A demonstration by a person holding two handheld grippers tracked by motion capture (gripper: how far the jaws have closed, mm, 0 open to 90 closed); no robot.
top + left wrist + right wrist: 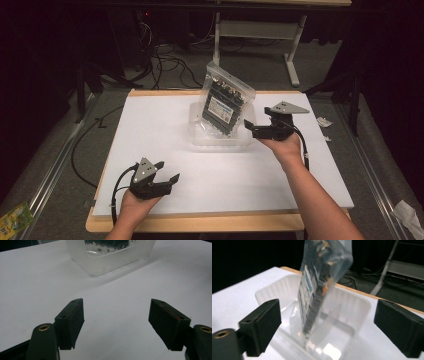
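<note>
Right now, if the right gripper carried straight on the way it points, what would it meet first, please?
Probably the clear bag of dark parts standing in the translucent tray; the open right gripper looks straight at it, though the tray's near rim may come first.

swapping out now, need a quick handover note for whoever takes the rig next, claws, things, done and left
Left claw: open, holding nothing, low over the near left of the white board.
Right claw: open, holding nothing, just right of the clear tub.
Clear bag with dark parts and a label: stands tilted in the tub, top sticking out above the rim.
Done: bag is in the tub, released.
Left: probably settle the bag lower or flatter; judge on sight.
</note>
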